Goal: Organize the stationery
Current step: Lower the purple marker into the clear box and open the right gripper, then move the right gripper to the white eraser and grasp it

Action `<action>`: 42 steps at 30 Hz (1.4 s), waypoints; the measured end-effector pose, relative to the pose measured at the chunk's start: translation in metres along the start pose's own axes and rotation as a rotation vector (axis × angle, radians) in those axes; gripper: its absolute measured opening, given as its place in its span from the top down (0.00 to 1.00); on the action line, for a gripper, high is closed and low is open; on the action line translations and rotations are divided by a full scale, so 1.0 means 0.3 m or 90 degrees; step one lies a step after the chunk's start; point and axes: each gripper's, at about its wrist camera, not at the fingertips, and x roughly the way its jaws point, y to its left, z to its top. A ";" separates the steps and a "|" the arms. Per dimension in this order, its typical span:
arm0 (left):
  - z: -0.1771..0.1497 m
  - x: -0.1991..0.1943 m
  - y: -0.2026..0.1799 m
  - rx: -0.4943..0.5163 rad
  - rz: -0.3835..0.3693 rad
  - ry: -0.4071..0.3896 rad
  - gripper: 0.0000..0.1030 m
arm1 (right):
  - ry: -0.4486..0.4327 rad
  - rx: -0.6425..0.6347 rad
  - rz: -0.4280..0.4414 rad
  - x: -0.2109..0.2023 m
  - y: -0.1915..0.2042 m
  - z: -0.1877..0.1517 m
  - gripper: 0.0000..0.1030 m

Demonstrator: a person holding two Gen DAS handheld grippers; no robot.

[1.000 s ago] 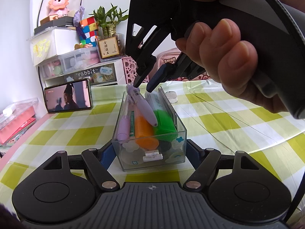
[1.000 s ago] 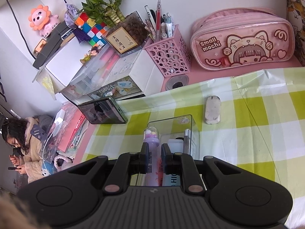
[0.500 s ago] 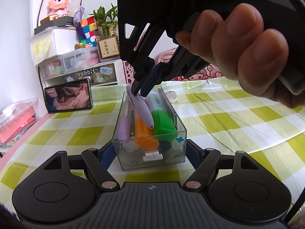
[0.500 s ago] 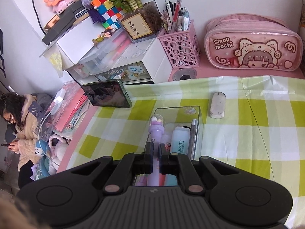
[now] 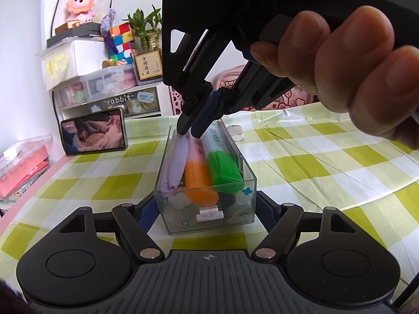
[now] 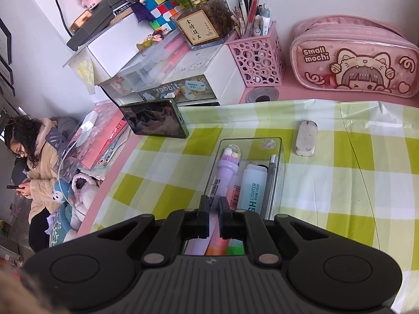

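A clear box (image 5: pixel 235 225) stands on the checked tablecloth, and my left gripper (image 5: pixel 205 208) is shut on its two long sides. Inside lie a purple pen (image 5: pixel 175 167), an orange highlighter (image 5: pixel 200 183) and a green highlighter (image 5: pixel 222 170). My right gripper (image 5: pixel 191 130) reaches down from above into the far end of the box. In the right wrist view, the right gripper (image 6: pixel 214 209) is shut around the purple pen (image 6: pixel 230 167), whose domed cap points to the far wall of the box (image 6: pixel 251 140). A pale blue highlighter (image 6: pixel 251 185) lies beside it.
A phone (image 6: pixel 154 123) leans at the back left. Just beyond the box lies a grey eraser (image 6: pixel 306 141). A pink pen holder (image 6: pixel 258 60), a pink pencil case (image 6: pixel 353 60) and stacked drawers line the back. Beyond the table's left edge sits a person (image 6: pixel 31 162).
The purple pen, tilted up over the box before, has come down to lie flat along its left side. The right gripper sank with it. The left gripper kept still.
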 end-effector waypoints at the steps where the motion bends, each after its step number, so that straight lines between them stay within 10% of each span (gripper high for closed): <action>1: 0.000 0.001 -0.001 0.000 0.000 0.000 0.28 | -0.006 0.001 -0.002 -0.006 -0.004 0.002 0.82; 18: 0.000 0.000 -0.001 -0.001 0.000 0.000 0.28 | -0.083 0.099 -0.100 -0.079 -0.294 0.057 0.68; 42: 0.004 0.005 0.031 -0.061 -0.017 0.021 0.29 | -0.073 -0.076 -0.168 0.135 -0.236 0.054 0.50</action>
